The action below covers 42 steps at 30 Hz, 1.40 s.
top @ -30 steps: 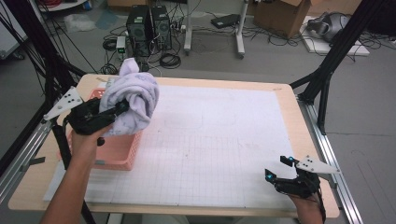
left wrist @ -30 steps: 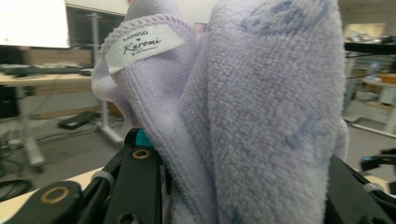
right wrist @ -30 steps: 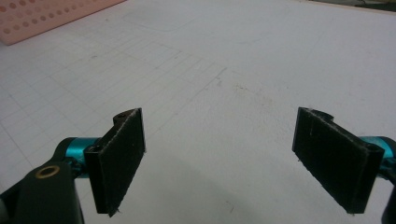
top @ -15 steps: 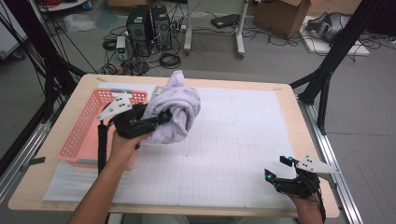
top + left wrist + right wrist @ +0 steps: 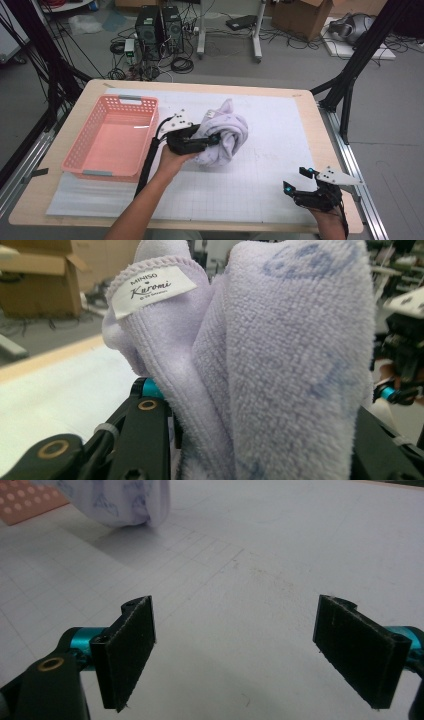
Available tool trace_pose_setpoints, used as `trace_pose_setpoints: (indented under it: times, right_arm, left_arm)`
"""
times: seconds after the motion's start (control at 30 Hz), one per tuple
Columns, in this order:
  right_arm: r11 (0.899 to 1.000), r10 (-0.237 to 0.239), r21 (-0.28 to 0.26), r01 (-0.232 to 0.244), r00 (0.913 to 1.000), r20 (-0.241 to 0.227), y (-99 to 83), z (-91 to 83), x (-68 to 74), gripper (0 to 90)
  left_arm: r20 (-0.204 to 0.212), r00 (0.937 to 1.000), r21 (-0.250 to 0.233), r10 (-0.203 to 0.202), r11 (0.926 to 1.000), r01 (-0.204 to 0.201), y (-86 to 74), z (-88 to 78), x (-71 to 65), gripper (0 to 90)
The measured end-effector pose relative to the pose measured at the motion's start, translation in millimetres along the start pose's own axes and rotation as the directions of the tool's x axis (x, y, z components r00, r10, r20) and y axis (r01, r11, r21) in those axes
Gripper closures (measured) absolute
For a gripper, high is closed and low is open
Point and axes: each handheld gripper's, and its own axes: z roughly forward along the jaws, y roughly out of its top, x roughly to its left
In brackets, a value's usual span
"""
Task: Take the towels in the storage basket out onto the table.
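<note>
Two tongs in play. Left tongs [image 5: 212,140] are clamped on a bunched lilac towel [image 5: 225,135]; in the left gripper view the thick folds of the towel [image 5: 280,365] fill the gap between the black jaws, with a white sewn-in label [image 5: 152,290] standing near the top. Compared with a second ago the left hand has carried the bundle out from above the pink basket [image 5: 85,150] and lower; it now sits over the white gridded mat [image 5: 270,165], just to the right of the basket and left of the mat's middle. Whether the hanging underside already touches the mat cannot be told from the high view; in the right gripper view a rounded fold of the towel [image 5: 125,500] hangs close above its own shadow on the mat. Right tongs [image 5: 305,182] stand apart with nothing between the pads [image 5: 131,647], parked at the near right corner of the table [image 5: 320,125], same place as before. Judgement: removal from the basket is done and the basket looks empty; the step in hand is setting the towel down for spreading. Next move likely needs the right tongs to come in for a free edge or corner, since the cloth is a tight wad and no corner is exposed yet.
</note>
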Motion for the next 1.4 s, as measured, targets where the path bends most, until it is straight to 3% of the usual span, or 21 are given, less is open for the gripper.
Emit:
trace_pose_setpoints:
  times: [0.17,0.33,0.4,0.43,0.47,0.53,0.6,0.8,0.93,1.03,1.2,1.33,1.4]
  right_arm:
    - [1.0,0.003,0.003,-0.003,1.0,-0.006,0.1,1.8,0.7,15.9]
    - [1.0,0.003,0.009,-0.003,0.9999,-0.012,0.3,3.9,0.7,15.9]
    - [1.0,-0.002,0.01,0.002,0.9999,-0.014,0.2,5.0,0.3,15.9]
    - [1.0,0.003,0.014,-0.003,0.9999,-0.016,0.1,5.2,0.6,15.9]
    - [1.0,0.005,0.016,-0.005,0.9999,-0.016,0.0,5.8,0.9,15.9]
    - [1.0,-0.002,0.021,0.003,0.9998,-0.017,-0.5,6.1,0.5,15.9]
    - [1.0,0.001,0.022,0.0,0.9999,-0.016,-1.2,6.3,0.3,15.9]
    - [1.0,0.007,0.029,-0.006,0.9999,-0.013,-1.2,6.3,0.4,15.9]
    - [1.0,0.004,0.028,-0.003,1.0,-0.009,-0.9,7.0,0.6,15.9]
    - [1.0,0.004,0.03,-0.003,1.0,-0.009,-0.6,8.6,1.0,15.9]
    - [0.999,0.004,0.036,-0.004,1.0,-0.008,0.1,11.5,2.1,15.9]
    - [0.999,0.006,0.04,-0.006,1.0,-0.006,0.8,14.1,2.4,15.9]
    - [0.999,0.014,0.041,-0.014,0.9999,-0.006,1.3,15.8,2.2,16.0]
  left_arm:
    - [0.002,0.9991,0.072,-0.042,0.9965,0.041,-20.8,32.6,2.8,58.9]
    - [-0.029,0.9967,0.149,-0.075,0.9858,0.079,-40.2,58.7,9.6,56.6]
    - [-0.081,0.9895,0.175,-0.12,0.9756,0.132,-46.4,66.1,14.4,47.2]
    - [-0.117,0.9821,0.173,-0.147,0.9709,0.166,-46.9,66.7,17.3,40.2]
    - [-0.141,0.9774,0.159,-0.158,0.9707,0.18,-45.8,65.7,18.5,32.9]
    - [-0.202,0.9683,0.125,-0.147,0.9767,0.175,-38.9,58.4,19.9,25.2]
    - [-0.274,0.957,0.118,-0.096,0.9841,0.132,-29.6,46.8,19.7,23.7]
    - [-0.339,0.9387,0.097,-0.063,0.9901,0.101,-17.5,14.1,19.6,23.4]
    - [-0.355,0.9335,0.102,-0.049,0.9906,0.09,-19.0,-6.7,15.3,23.9]
    - [-0.358,0.9322,0.078,-0.055,0.9931,0.088,-22.8,-21.7,10.4,23.7]
    - [-0.331,0.9408,0.041,-0.073,0.995,0.091,-41.9,-44.5,0.5,23.6]
    - [-0.321,0.942,-0.018,-0.098,0.9951,0.097,-56.5,-56.3,-5.8,24.1]
    - [-0.315,0.9439,-0.023,-0.1,0.995,0.097,-61.9,-59.0,-7.8,22.0]
